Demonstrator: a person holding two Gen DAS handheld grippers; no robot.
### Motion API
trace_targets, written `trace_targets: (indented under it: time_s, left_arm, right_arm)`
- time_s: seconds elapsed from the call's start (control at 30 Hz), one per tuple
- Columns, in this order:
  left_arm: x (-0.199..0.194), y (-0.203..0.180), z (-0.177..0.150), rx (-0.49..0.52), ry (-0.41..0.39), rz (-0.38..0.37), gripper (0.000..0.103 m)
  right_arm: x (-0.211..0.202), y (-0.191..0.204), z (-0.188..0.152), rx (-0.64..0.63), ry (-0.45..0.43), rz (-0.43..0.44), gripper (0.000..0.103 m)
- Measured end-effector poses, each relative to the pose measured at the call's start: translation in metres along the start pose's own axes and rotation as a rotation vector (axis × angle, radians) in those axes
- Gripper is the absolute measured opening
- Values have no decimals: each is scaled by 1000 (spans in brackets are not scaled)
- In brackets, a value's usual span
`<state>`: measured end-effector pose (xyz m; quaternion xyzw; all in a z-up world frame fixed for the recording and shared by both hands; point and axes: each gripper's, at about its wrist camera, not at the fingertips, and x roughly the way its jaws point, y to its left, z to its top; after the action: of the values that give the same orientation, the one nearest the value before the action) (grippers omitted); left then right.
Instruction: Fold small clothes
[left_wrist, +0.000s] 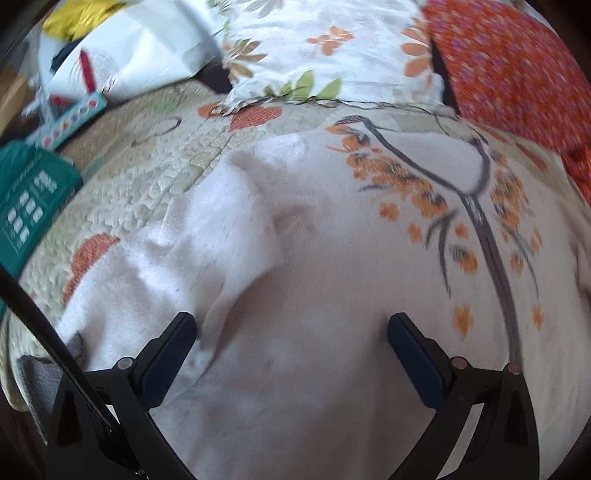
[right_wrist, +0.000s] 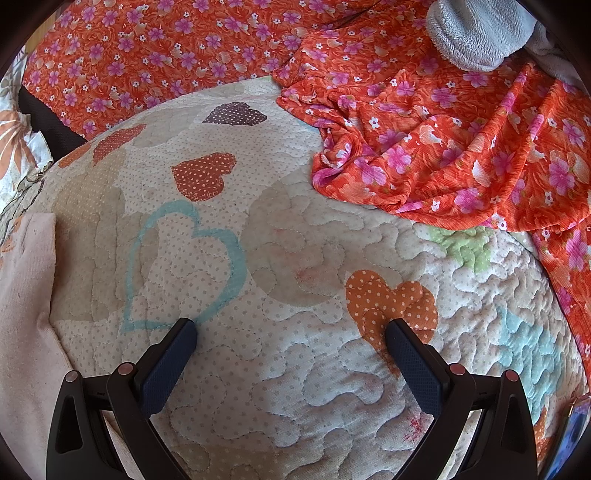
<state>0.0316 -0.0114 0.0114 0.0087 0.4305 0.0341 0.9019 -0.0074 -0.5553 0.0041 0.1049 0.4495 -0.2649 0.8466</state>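
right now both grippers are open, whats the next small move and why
Probably lower the left gripper and close on the folded-over sleeve of the white garment: its jaws are open just above it, holding nothing. The right gripper is open over bare quilt.

Left gripper and right gripper both gape wide, holding nothing.

One pale garment, one quilt, two tools
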Motion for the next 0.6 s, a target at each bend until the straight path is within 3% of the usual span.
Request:
trace_targets:
  time_s: [0.1, 0.23, 0.37, 0.6]
  left_arm:
    - [12, -2, 6, -89, 30, 17, 103]
    - [15, -17, 0, -41, -20, 98, 103]
    - [15, -13, 0, -55, -25, 86, 103]
    - [14, -21, -1, -25, -43, 137, 103]
  right_arm:
    - [0, 0, 0, 0, 0, 0, 103]
    - [0, 0, 0, 0, 0, 0, 103]
    - [0, 0, 0, 0, 0, 0, 103]
    - [0, 0, 0, 0, 0, 0, 103]
